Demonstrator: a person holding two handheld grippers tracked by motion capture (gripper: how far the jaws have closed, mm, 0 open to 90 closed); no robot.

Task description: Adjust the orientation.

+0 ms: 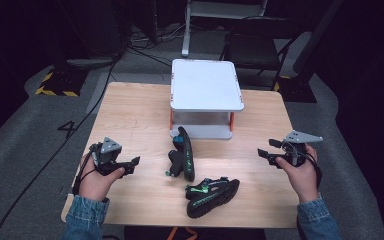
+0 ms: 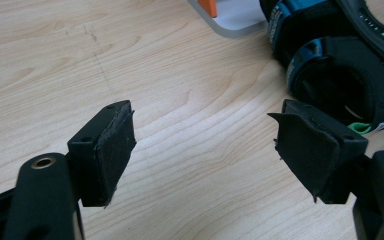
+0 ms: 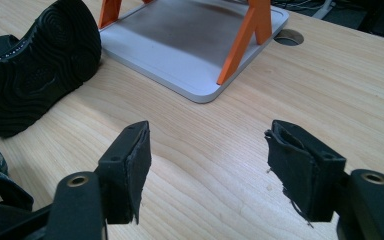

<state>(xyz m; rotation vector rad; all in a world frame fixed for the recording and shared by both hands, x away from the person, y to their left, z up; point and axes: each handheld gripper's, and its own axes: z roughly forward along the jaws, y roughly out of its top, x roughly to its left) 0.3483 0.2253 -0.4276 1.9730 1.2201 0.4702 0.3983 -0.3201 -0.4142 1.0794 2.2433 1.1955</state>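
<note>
The left gripper (image 1: 132, 162) and right gripper (image 1: 265, 153) both gape wide, holding and touching nothing above the table (image 1: 130, 115). Between them lie two black sandals (image 1: 184, 155) (image 1: 212, 191), just before a white two-tier stand (image 1: 206, 84).

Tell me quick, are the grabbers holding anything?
Left gripper: open, holding nothing.
Right gripper: open, holding nothing.
</note>
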